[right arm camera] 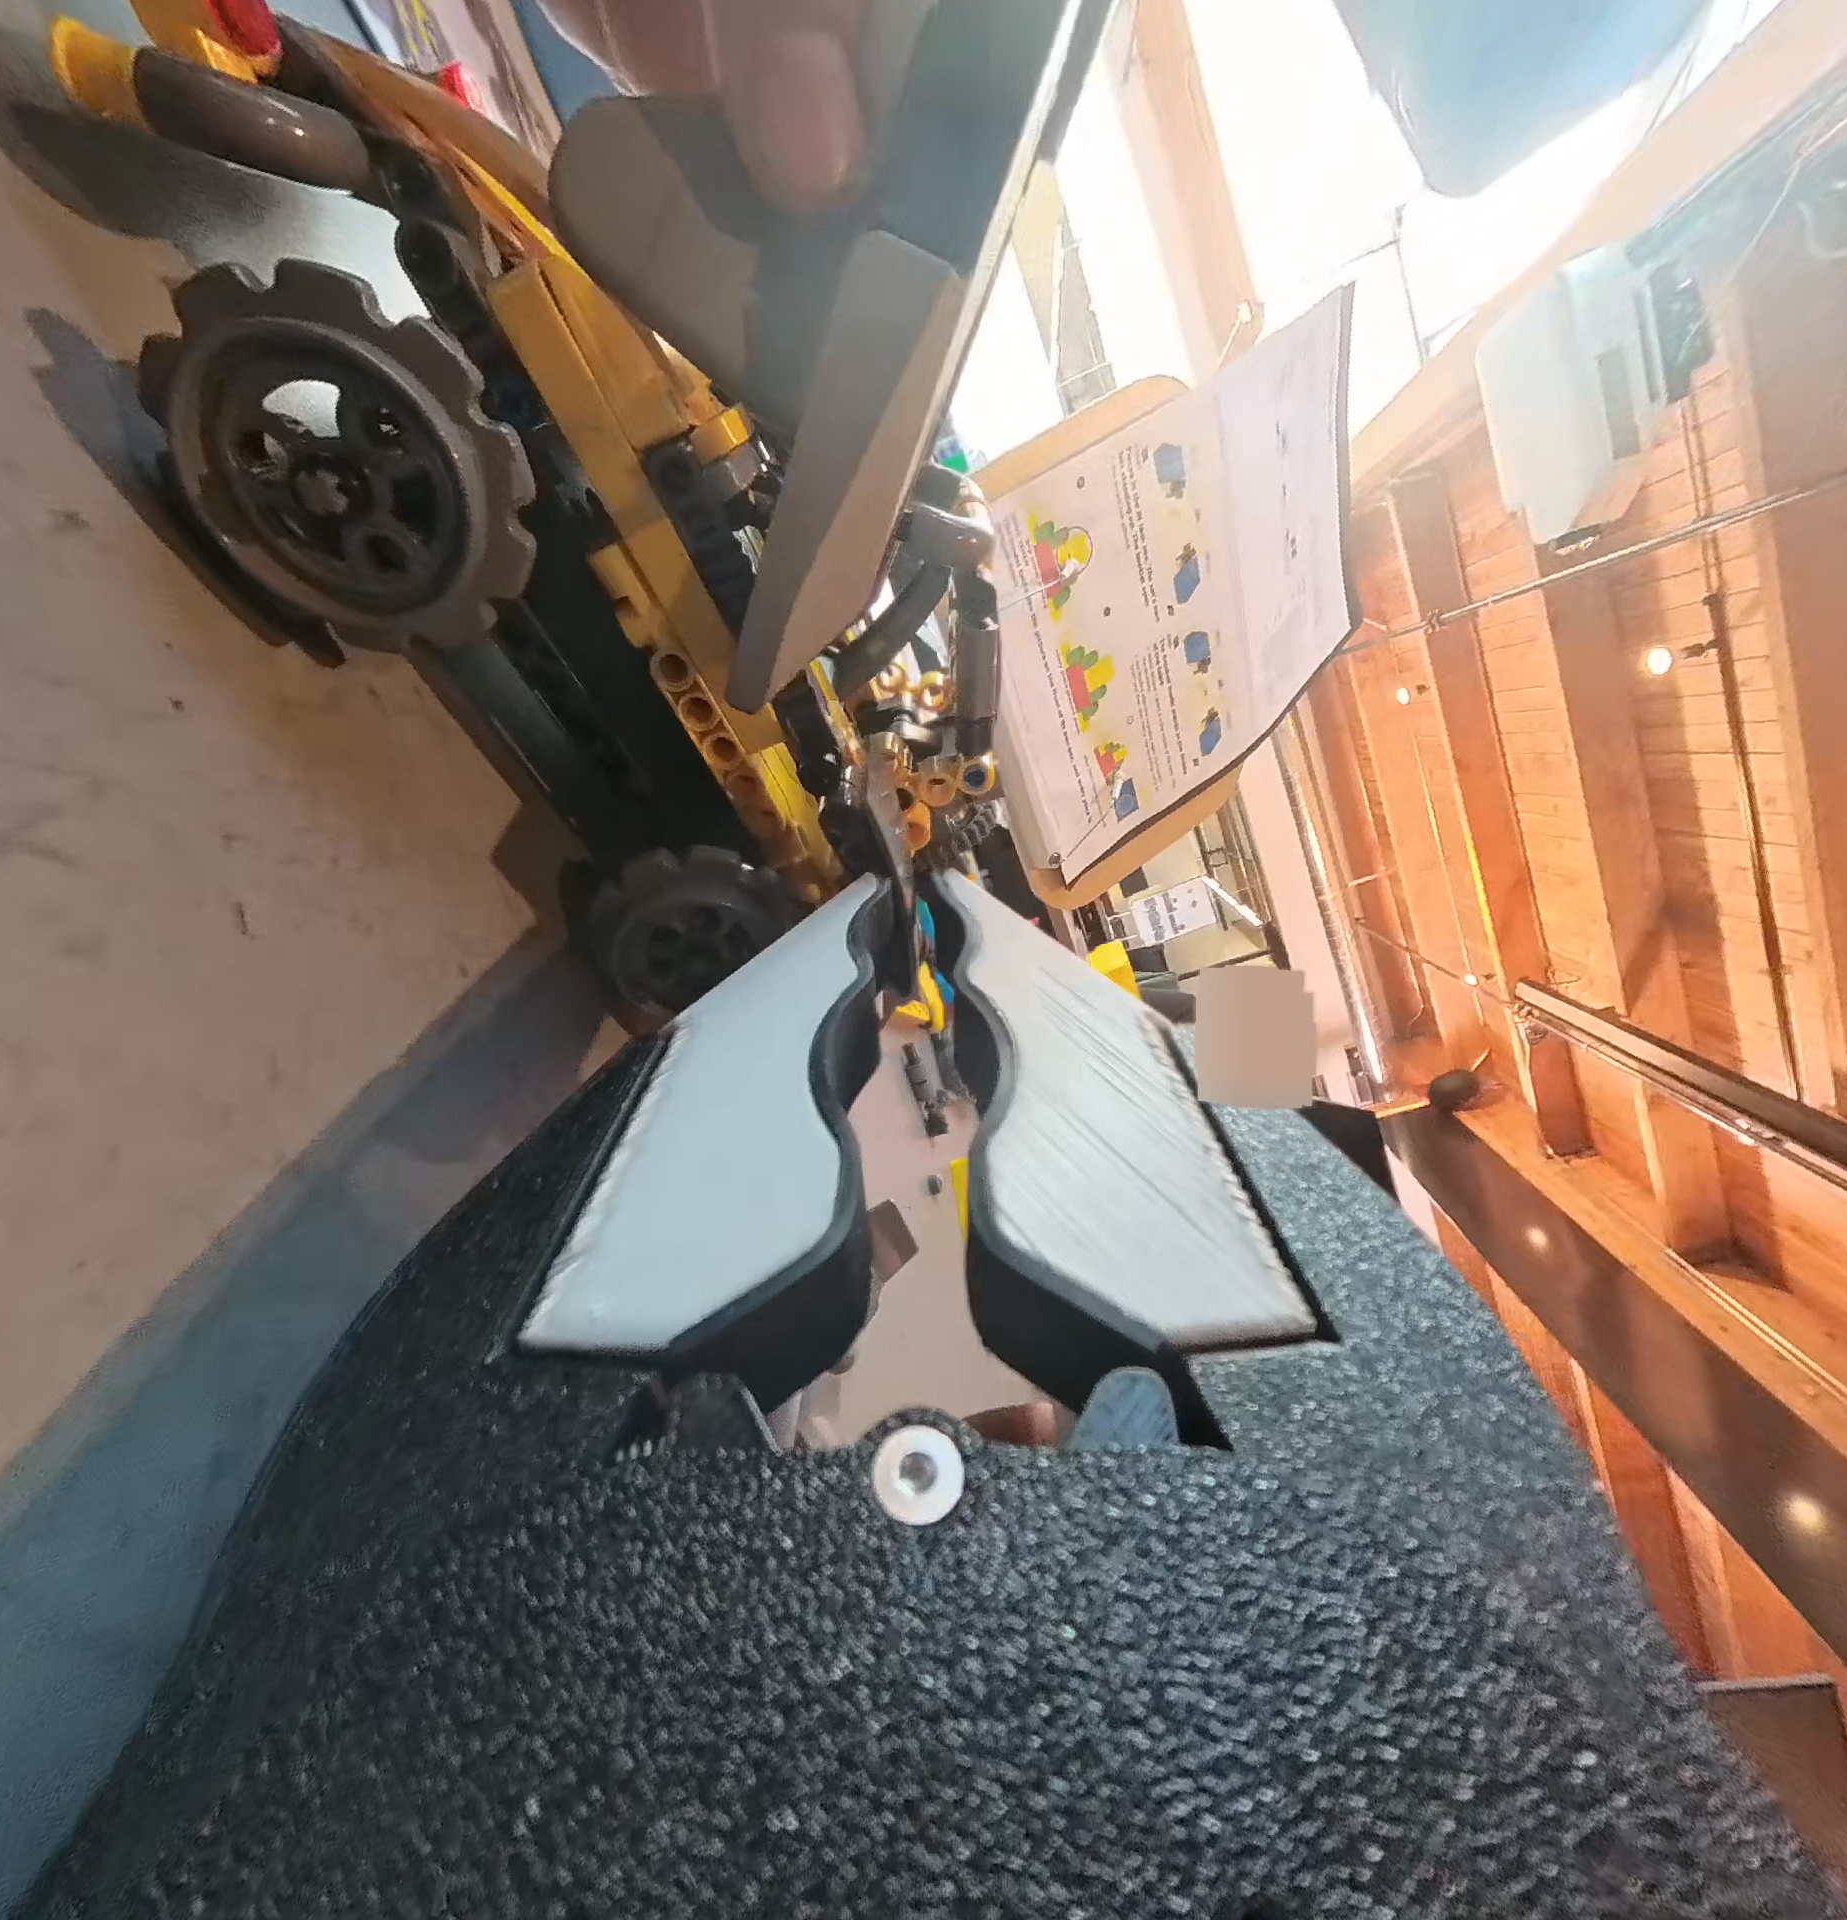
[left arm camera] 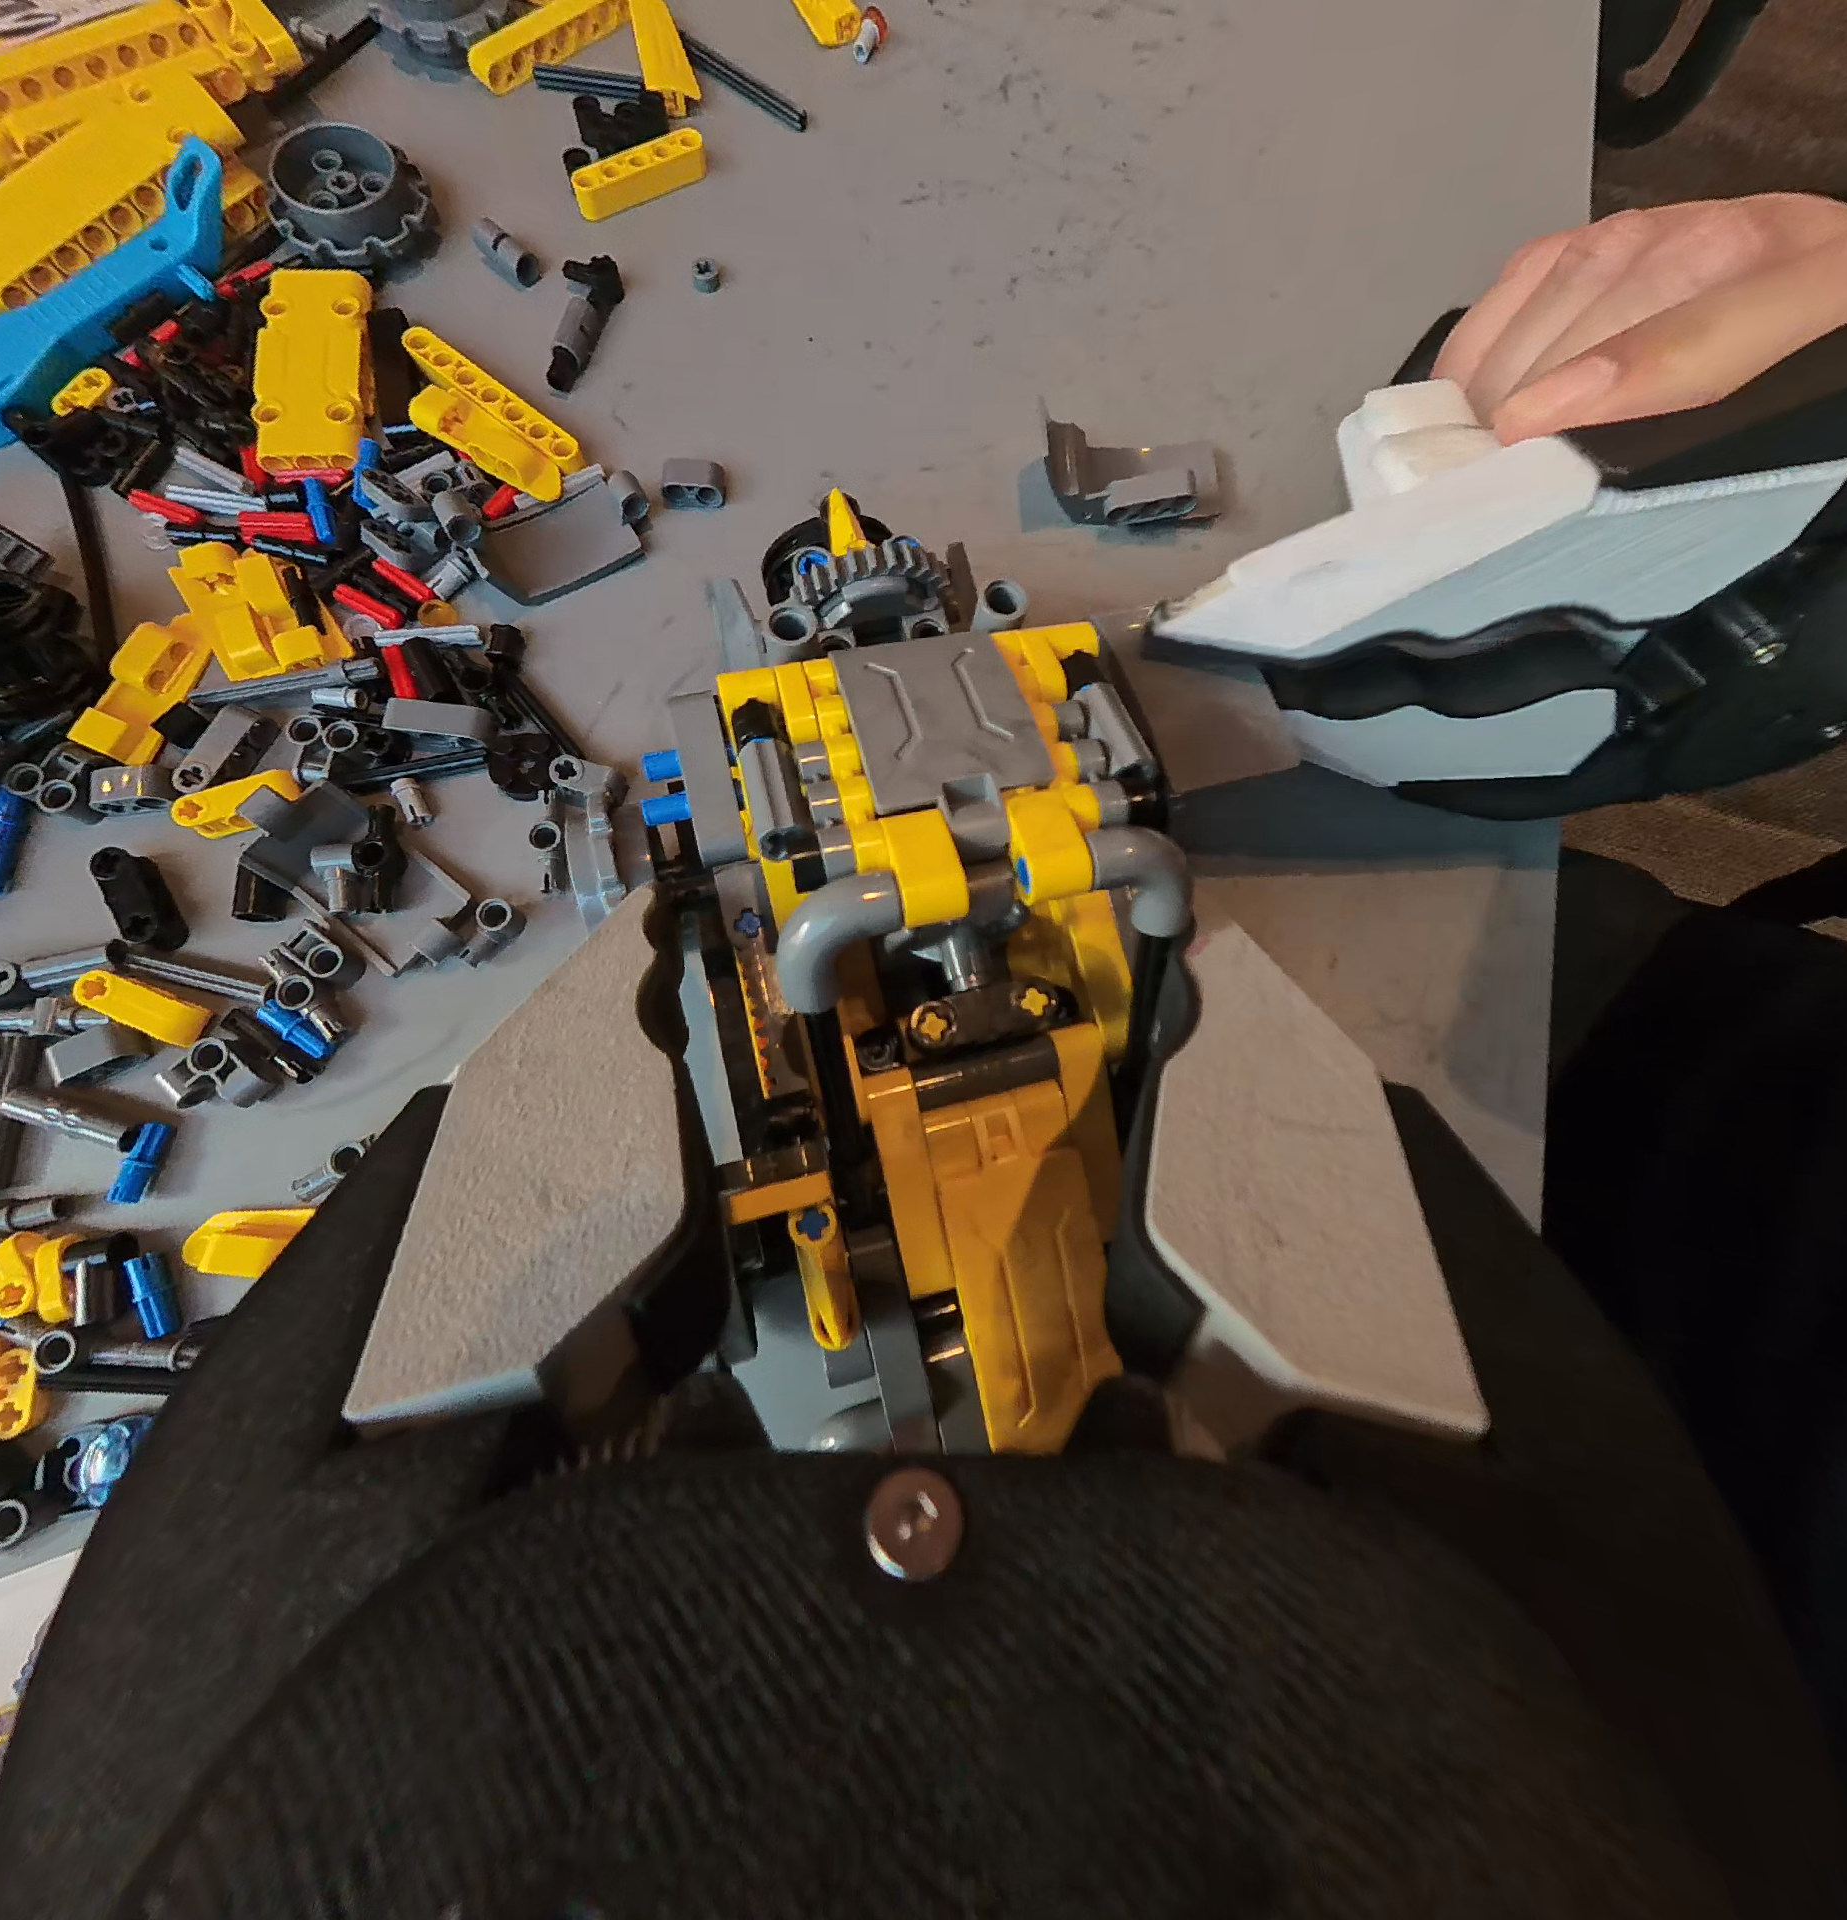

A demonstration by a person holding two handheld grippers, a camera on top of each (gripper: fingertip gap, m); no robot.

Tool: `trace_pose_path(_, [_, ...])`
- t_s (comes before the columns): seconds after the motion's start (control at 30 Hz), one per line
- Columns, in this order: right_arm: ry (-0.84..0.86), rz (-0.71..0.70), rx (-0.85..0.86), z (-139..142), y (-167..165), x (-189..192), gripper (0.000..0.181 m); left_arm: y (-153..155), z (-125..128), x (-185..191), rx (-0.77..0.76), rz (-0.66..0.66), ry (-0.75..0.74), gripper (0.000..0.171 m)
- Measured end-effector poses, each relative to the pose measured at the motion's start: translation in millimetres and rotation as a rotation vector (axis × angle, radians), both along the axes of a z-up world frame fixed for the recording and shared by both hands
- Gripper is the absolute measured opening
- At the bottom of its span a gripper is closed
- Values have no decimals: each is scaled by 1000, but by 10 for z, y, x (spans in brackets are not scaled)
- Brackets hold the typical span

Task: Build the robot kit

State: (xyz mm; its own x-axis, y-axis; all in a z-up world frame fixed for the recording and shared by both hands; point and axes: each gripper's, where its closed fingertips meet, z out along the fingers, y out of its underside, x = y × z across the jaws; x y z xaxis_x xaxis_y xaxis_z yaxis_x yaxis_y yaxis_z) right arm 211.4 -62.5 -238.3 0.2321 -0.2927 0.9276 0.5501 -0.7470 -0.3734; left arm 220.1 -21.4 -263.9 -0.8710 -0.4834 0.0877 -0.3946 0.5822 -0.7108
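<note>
A yellow and grey brick-built vehicle model [left arm camera: 940, 790] stands on the grey table [left arm camera: 1002, 260]. My left gripper [left arm camera: 919, 914] is shut on the model's body, one finger on each side. My right gripper [left arm camera: 1225, 670] comes in from the right and meets the model's far right corner. In the right wrist view the right gripper [right arm camera: 908, 883] is closed on a thin dark grey piece [right arm camera: 898, 831] at the model's end. The model's grey toothed wheels [right arm camera: 337, 457] show there, and a left gripper finger [right arm camera: 846, 468] presses on the model.
A pile of loose yellow, grey, black, red and blue bricks [left arm camera: 275, 623] covers the table's left half. A blue curved part [left arm camera: 88, 301], a grey wheel [left arm camera: 342, 187] and a grey angled piece [left arm camera: 1127, 478] lie there. The table edge [left arm camera: 1568, 520] is at the right. An open booklet [right arm camera: 1158, 623] stands behind.
</note>
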Motion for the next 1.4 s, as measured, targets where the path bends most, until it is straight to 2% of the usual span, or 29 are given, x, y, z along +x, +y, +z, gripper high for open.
trace_pose_path(0.2, [104, 110, -50, -36, -103, -95, 30, 15, 0, -49, 0, -67, 9, 89])
trace_pose_path(0.3, [230, 236, -104, -126, -49, -293, 18, 20, 0, -107, 2, -129, 15, 89])
trace_pose_path(0.43, [446, 302, -26, -35, -64, -342, 31, 27, 0, -149, 1, -175, 17, 89])
trace_pose_path(0.57, [681, 427, 26, 11, -20, -460, 18, 34, 0, -190, 2, -212, 19, 89])
trace_pose_path(0.67, [688, 420, -33, -47, 19, -400, 15, 36, -1, -206, 3, -221, 19, 89])
trace_pose_path(0.8, [599, 448, -124, -80, 77, -427, 10, 56, -2, -234, 6, -251, 21, 89])
trace_pose_path(0.93, [752, 492, -119, -74, 106, -445, 11, 65, -6, -249, 13, -270, 29, 89])
trace_pose_path(1.2, [834, 500, -72, -70, 127, -443, 13, 85, -12, -251, 41, -270, 27, 89])
trace_pose_path(1.4, [749, 524, -108, -81, 152, -429, 13, 116, -10, -234, 42, -249, 31, 89])
